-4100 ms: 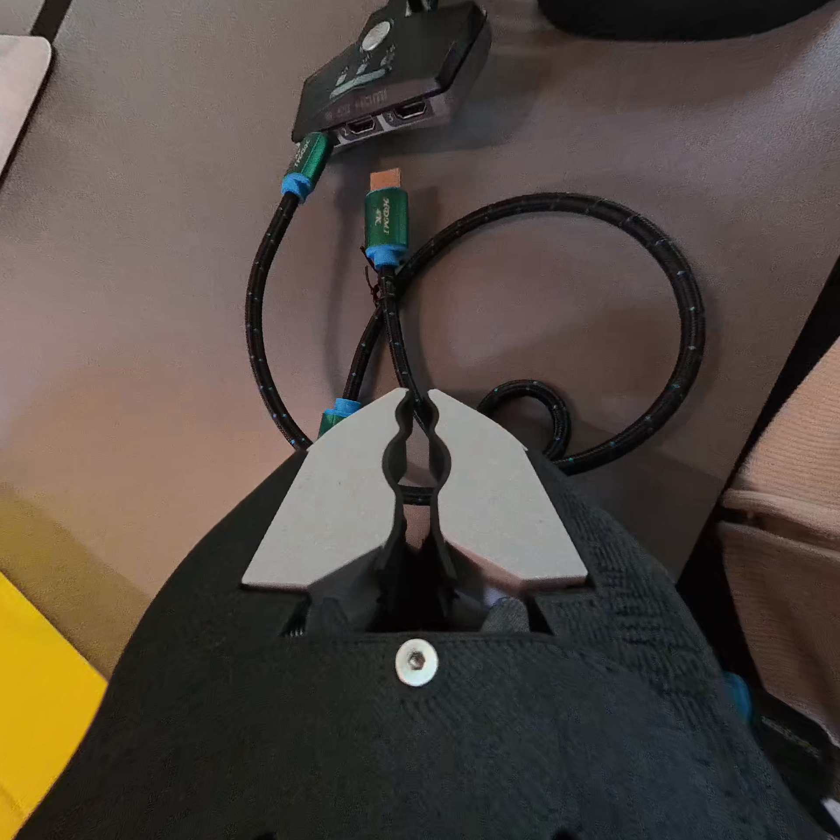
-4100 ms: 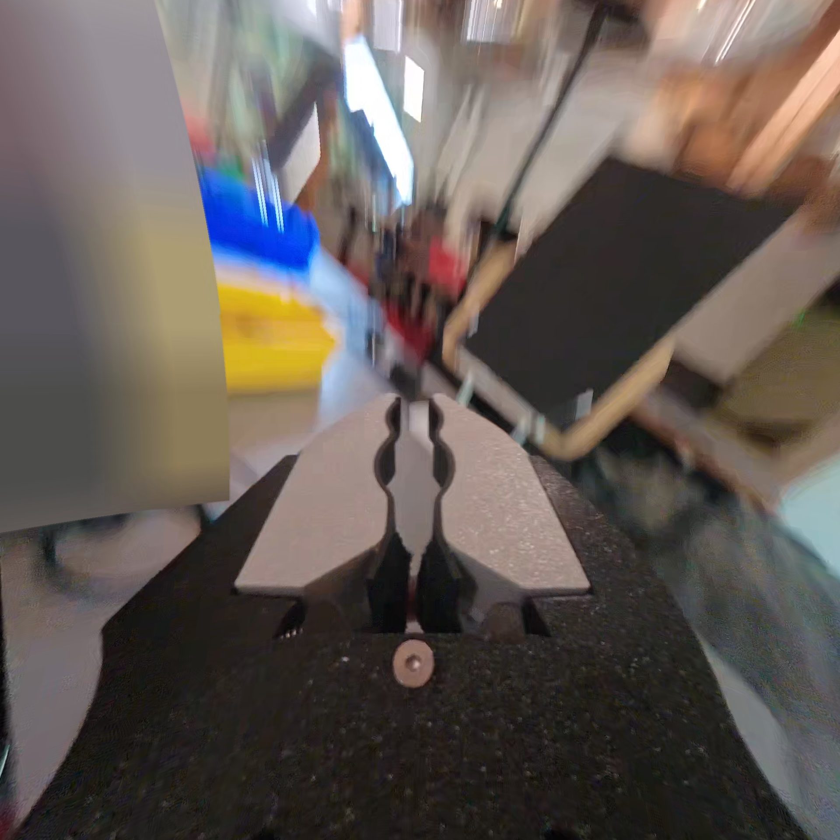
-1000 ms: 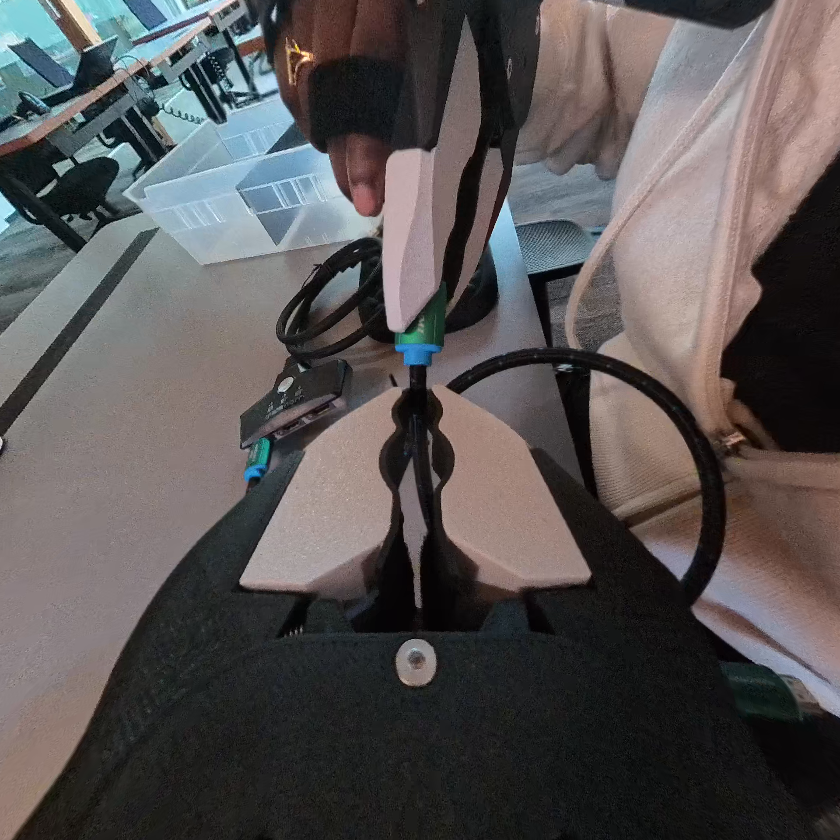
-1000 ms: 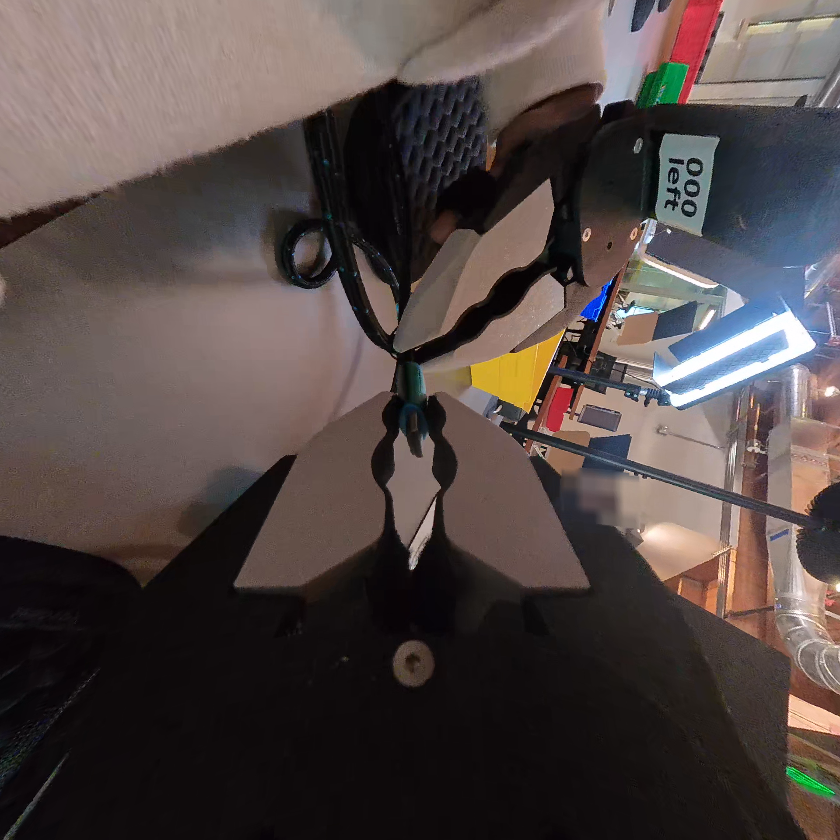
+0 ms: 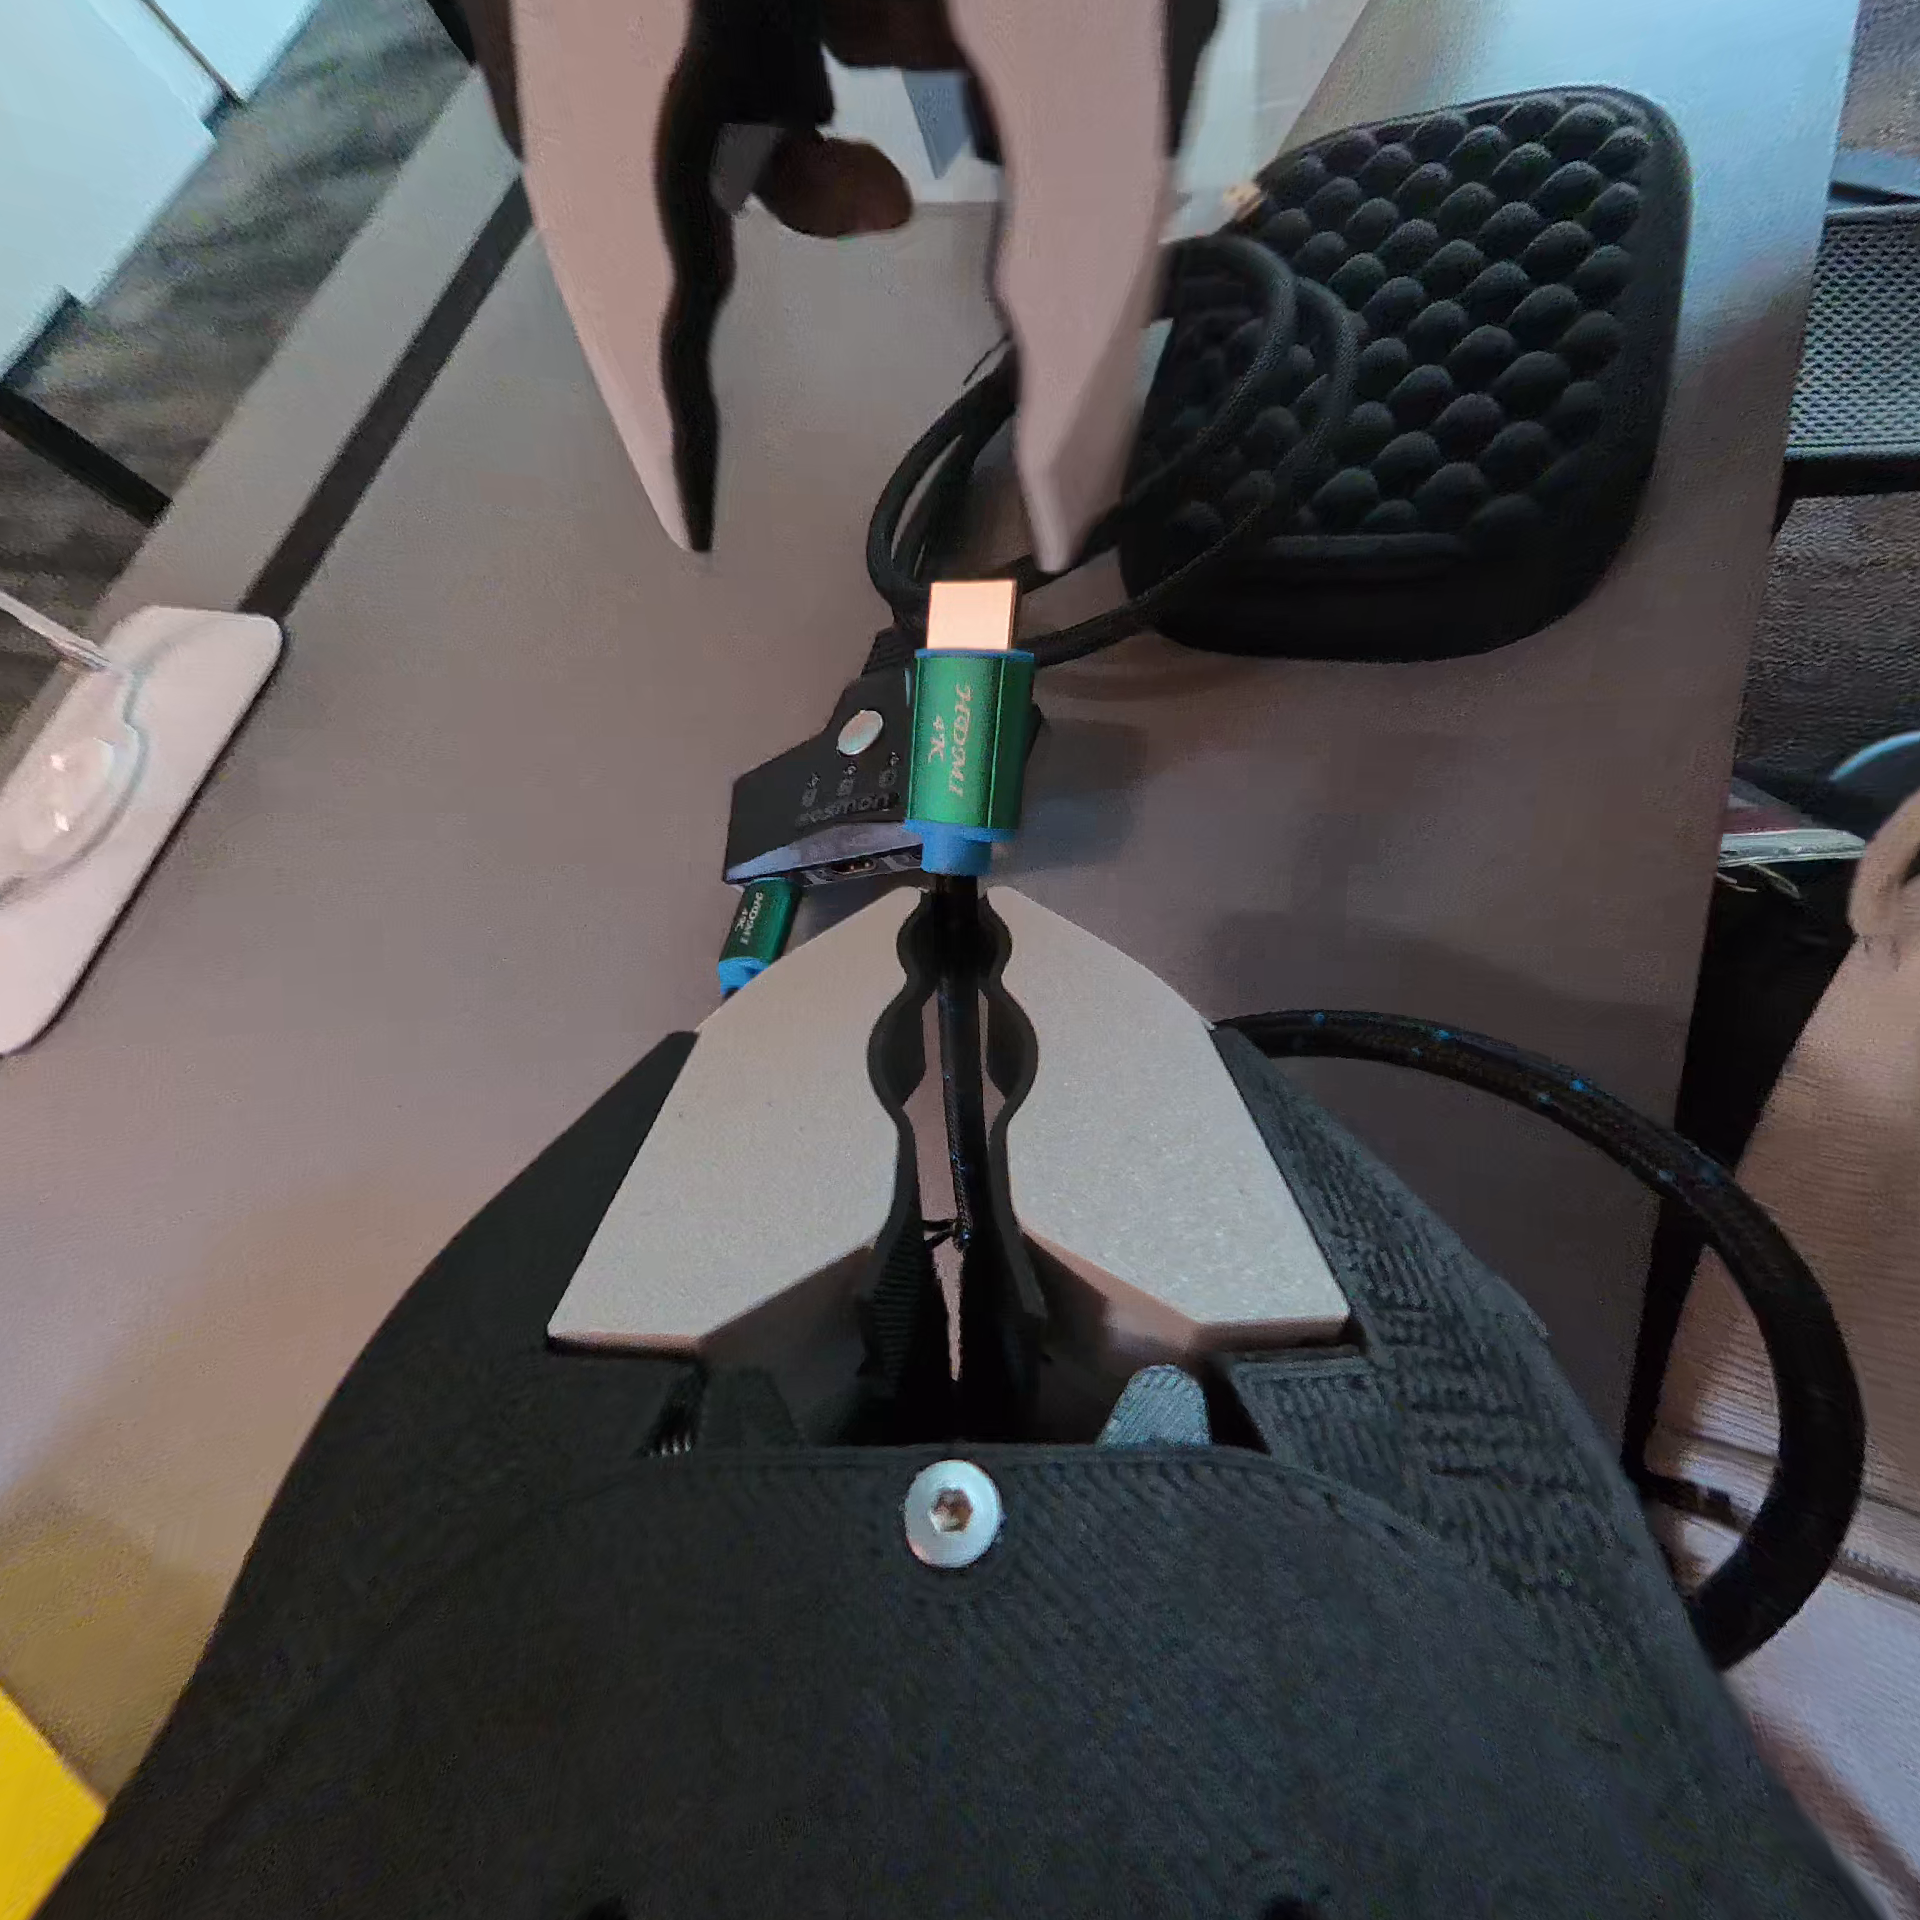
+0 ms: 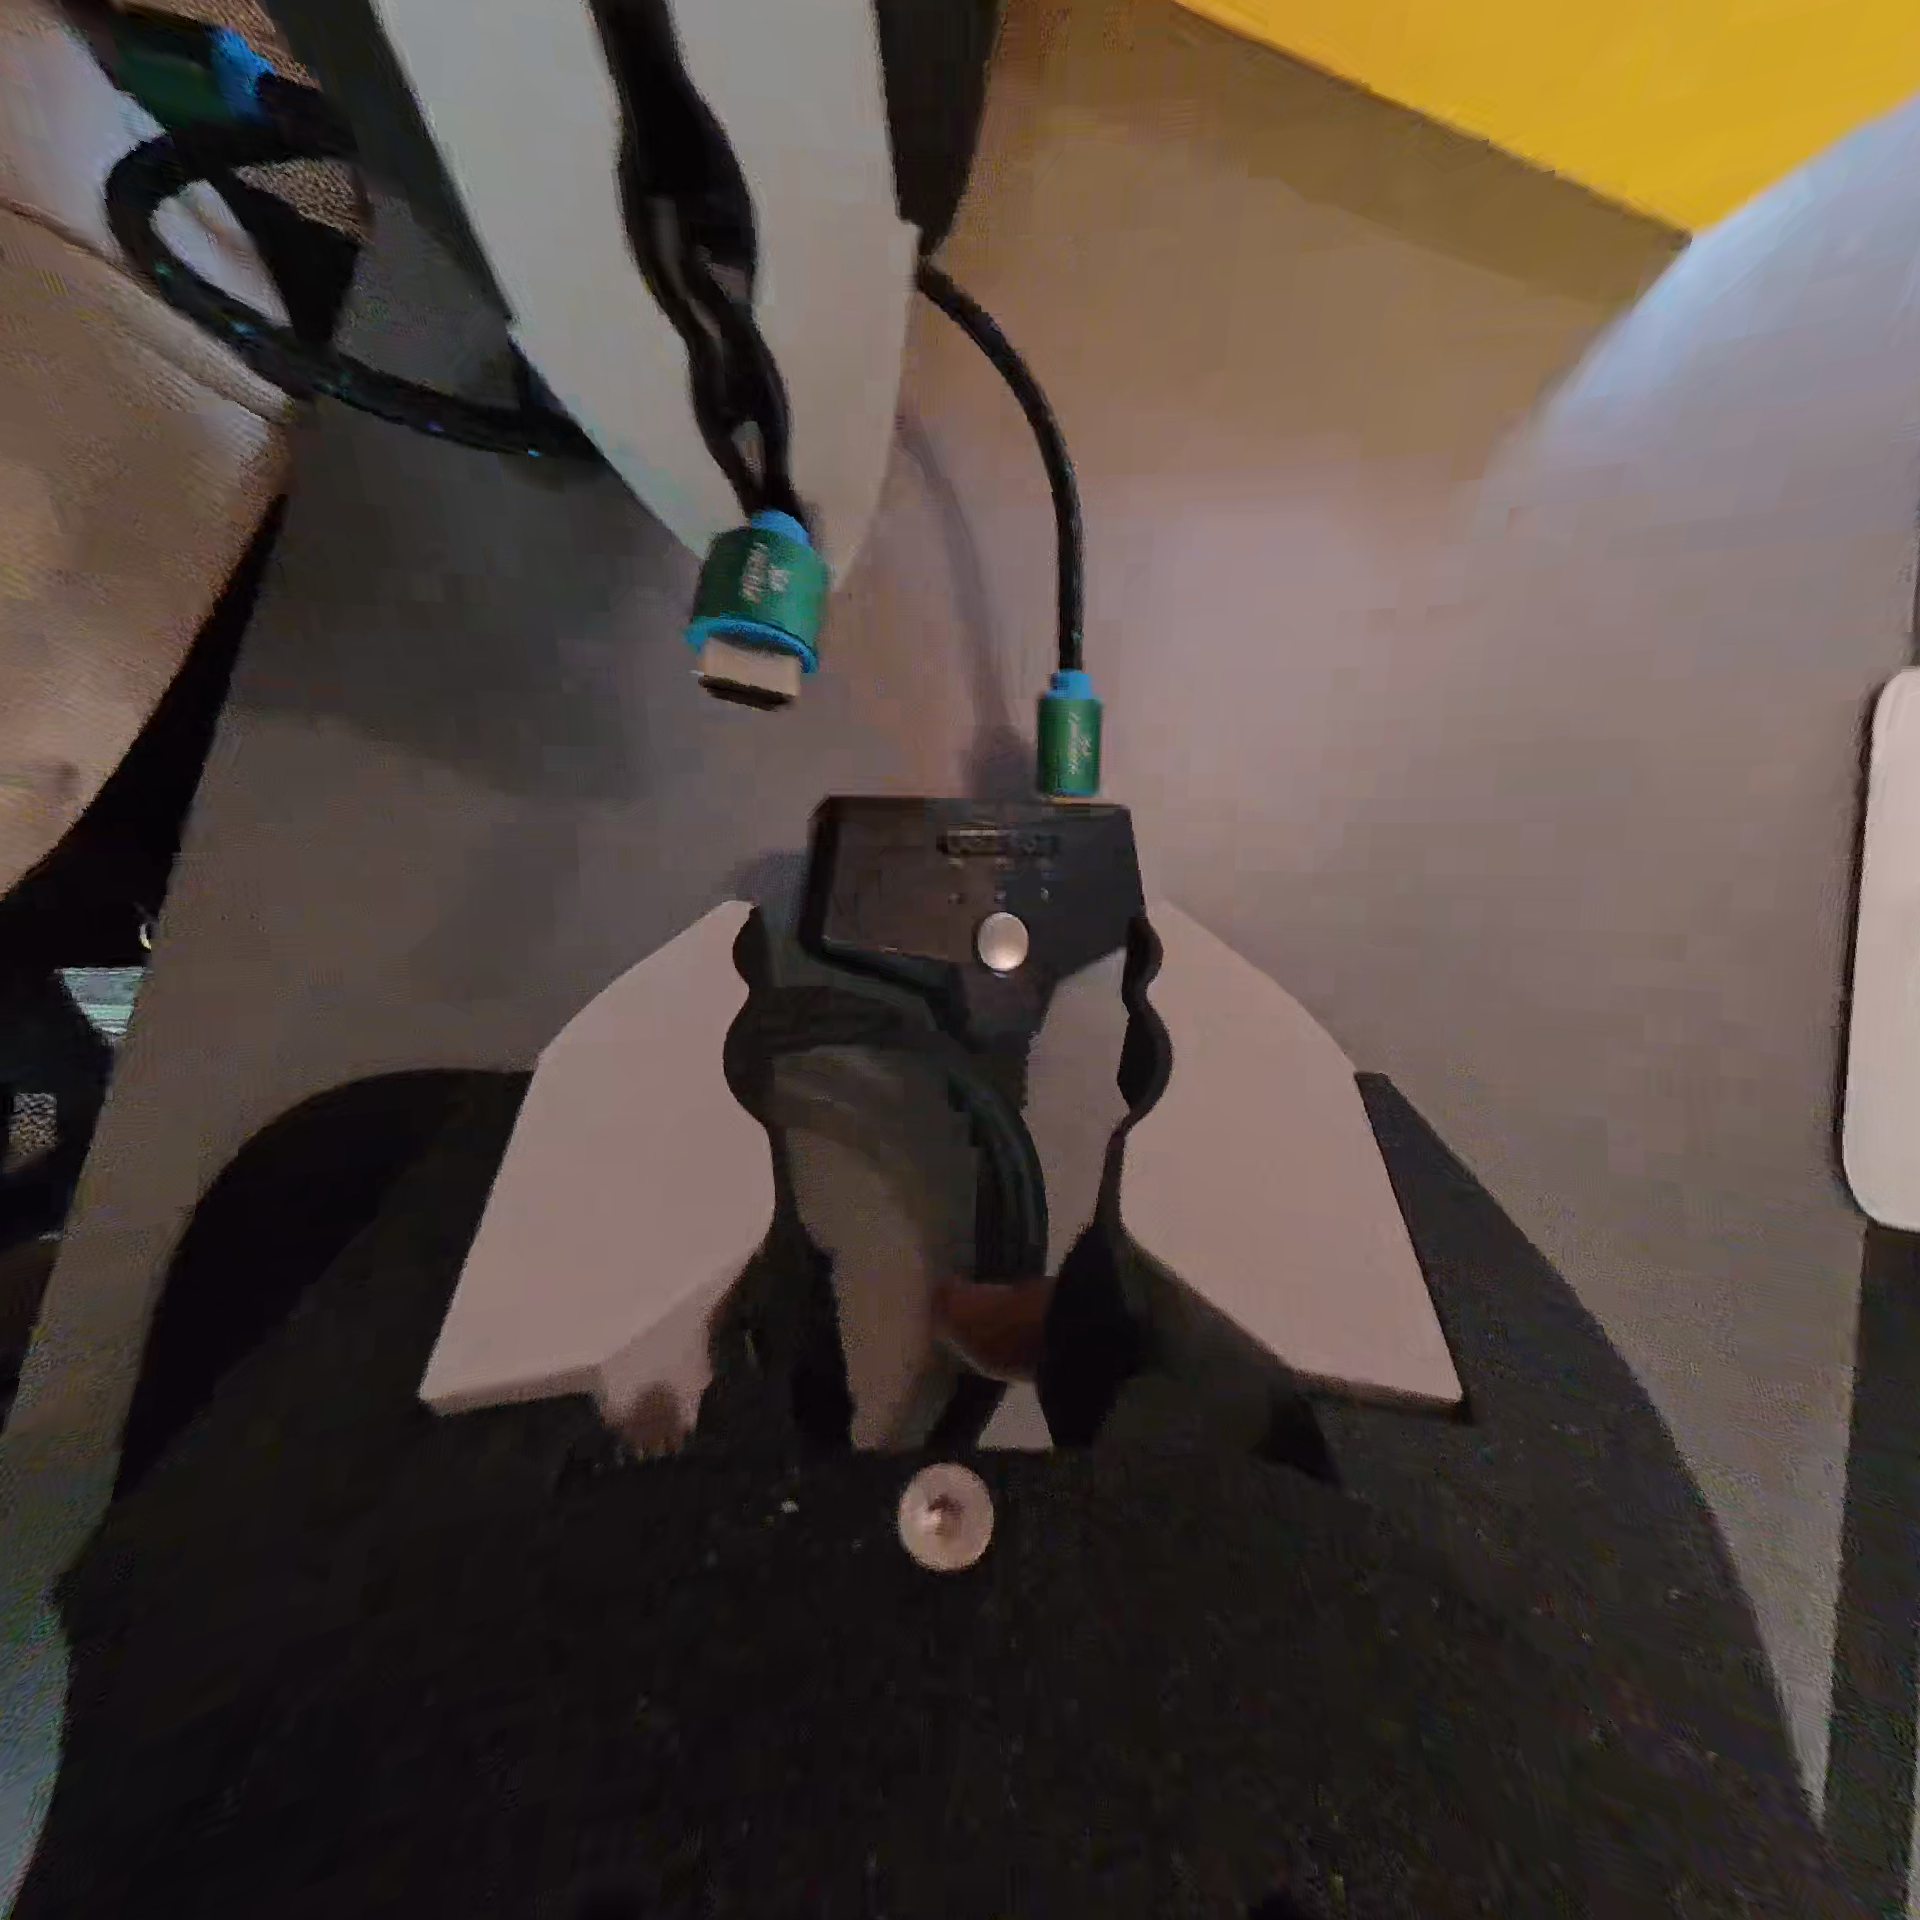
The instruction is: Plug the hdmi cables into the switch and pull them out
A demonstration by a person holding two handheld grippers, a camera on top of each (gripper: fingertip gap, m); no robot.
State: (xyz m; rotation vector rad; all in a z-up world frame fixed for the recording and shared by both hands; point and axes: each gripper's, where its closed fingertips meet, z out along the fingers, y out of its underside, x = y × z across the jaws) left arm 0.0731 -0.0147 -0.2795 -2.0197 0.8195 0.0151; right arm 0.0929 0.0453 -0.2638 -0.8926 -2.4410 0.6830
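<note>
My left gripper (image 5: 951, 904) is shut on a black braided HDMI cable (image 5: 961, 1091). Its green plug (image 5: 966, 748) with a bare metal tip stands free just beyond my fingertips, held above the table. The black switch (image 5: 810, 800) lies on the table behind it, with a second green plug (image 5: 764, 920) seated in one port. In the right wrist view my right gripper (image 6: 940, 925) is open, its fingers on either side of the rear end of the switch (image 6: 966, 883). The held plug (image 6: 758, 603) hangs short of the switch, left of the seated plug (image 6: 1070, 738).
A black padded pouch (image 5: 1434, 343) and coiled black cable (image 5: 1039, 468) lie behind the switch. A white flat stand (image 5: 104, 810) sits at the table's left. A yellow object (image 6: 1558, 83) lies beyond the switch. The switch's own lead (image 6: 1008, 1164) runs between my right fingers. There is about 7 centimeters between the tips of the two grippers.
My right gripper has let go of the green plug, opened, and come down around the switch. My left gripper, still holding the cable, has swung the plug down toward the switch.
</note>
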